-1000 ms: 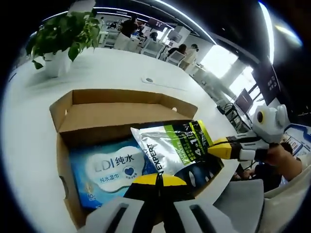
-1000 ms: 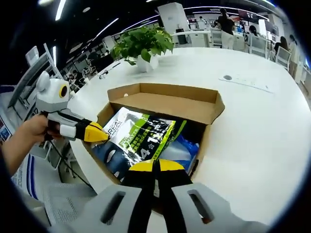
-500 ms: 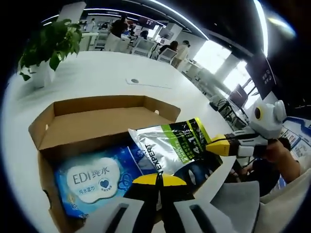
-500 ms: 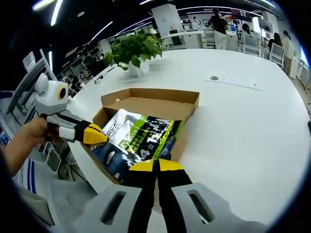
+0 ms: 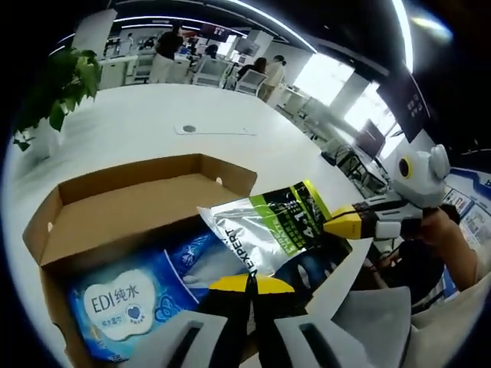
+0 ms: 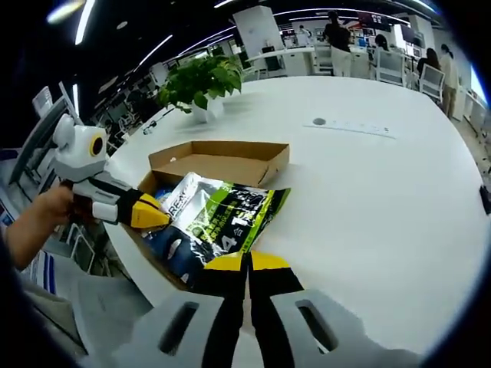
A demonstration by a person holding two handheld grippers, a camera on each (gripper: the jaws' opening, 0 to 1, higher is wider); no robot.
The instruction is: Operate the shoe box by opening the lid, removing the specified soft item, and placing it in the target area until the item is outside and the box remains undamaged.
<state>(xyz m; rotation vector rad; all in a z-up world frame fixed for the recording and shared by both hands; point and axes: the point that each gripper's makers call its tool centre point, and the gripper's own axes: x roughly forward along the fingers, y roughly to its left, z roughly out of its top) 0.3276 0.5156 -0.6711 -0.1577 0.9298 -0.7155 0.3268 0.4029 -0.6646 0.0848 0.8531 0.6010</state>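
Both grippers [image 5: 248, 280] [image 6: 247, 261] clamp silver-green foil pouch [image 6: 222, 218] above open brown cardboard box [image 6: 230, 153] | left gripper view adds blue wet-wipes pack [image 5: 115, 307] inside | right gripper view: potted plant [image 6: 196, 84] far

A broad white surface [image 6: 368, 192] curves away toward the far side of the room; a leafy green plant [image 6: 198, 80] in a white pot [image 6: 202, 113] stands on it at the far left; a thin flat white strip with a small round dark spot [image 6: 319, 122] lies on it farther right; beyond the surface are white chairs [image 5: 209, 73] and desks, with several people [image 5: 267, 75] among them; long ceiling light strips [image 6: 84, 19] run overhead; bright windows [image 5: 322, 77] glow at the far right.
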